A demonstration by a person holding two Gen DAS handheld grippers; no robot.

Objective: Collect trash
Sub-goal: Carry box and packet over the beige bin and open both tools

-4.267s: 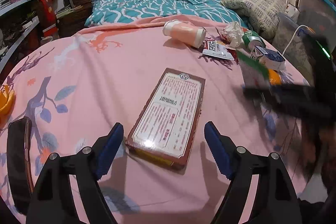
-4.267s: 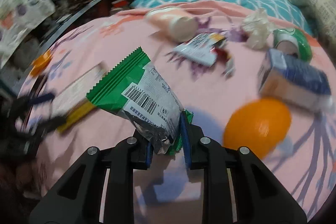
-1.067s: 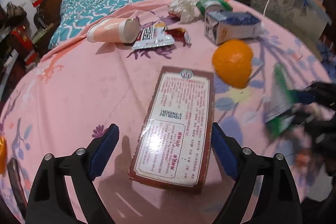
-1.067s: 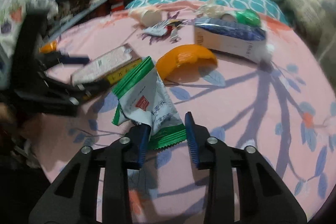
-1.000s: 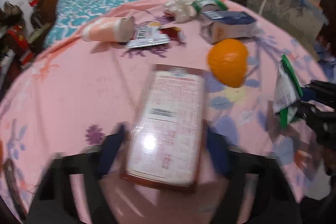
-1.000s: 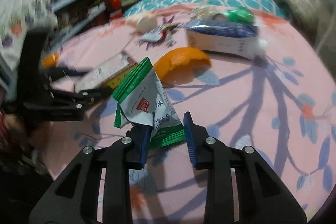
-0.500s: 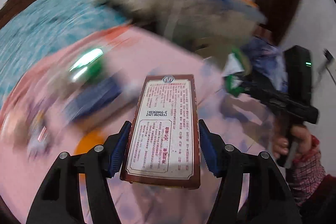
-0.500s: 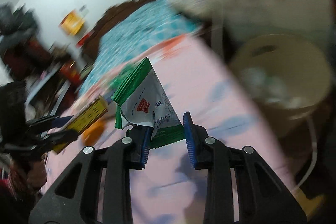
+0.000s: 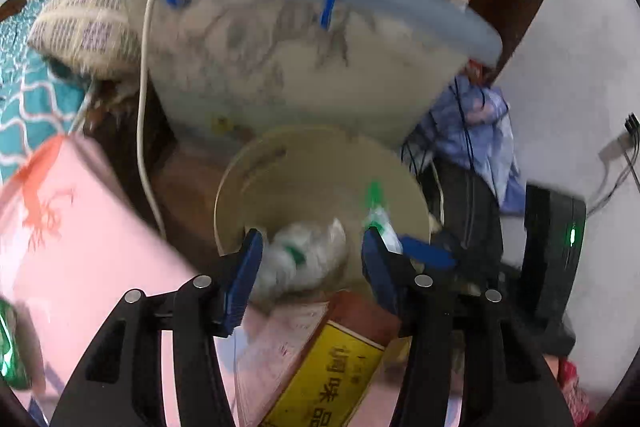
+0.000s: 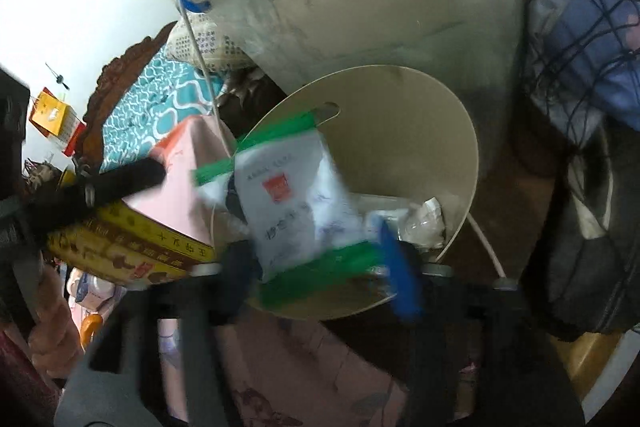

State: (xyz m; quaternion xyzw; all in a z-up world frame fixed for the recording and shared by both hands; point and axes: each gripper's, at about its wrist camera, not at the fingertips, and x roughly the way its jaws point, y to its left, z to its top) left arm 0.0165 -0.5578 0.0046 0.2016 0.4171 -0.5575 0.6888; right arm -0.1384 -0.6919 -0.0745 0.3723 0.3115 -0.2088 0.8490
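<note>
A beige trash bin (image 9: 320,163) stands beside the pink-covered table, with crumpled trash (image 9: 304,255) inside; it also shows in the right wrist view (image 10: 420,131). My left gripper (image 9: 312,267) is open over the bin's near rim. The brown and yellow box (image 9: 320,359) tumbles free below its fingers, also seen in the right wrist view (image 10: 132,243). My right gripper (image 10: 320,259) is open above the bin. The green and white wrapper (image 10: 296,203) is blurred and loose between its fingers, also in the left wrist view (image 9: 378,215).
A large clear storage tub (image 9: 304,43) with a blue handle stands behind the bin. A white cable (image 9: 144,75) hangs next to it. Bundled cloth (image 10: 588,59) lies to the right. The pink table edge (image 9: 80,235) is at the left.
Both grippers swung from the table to the bin. Both have opened: the box has dropped out of the left gripper and the wrapper has come loose from the right.
</note>
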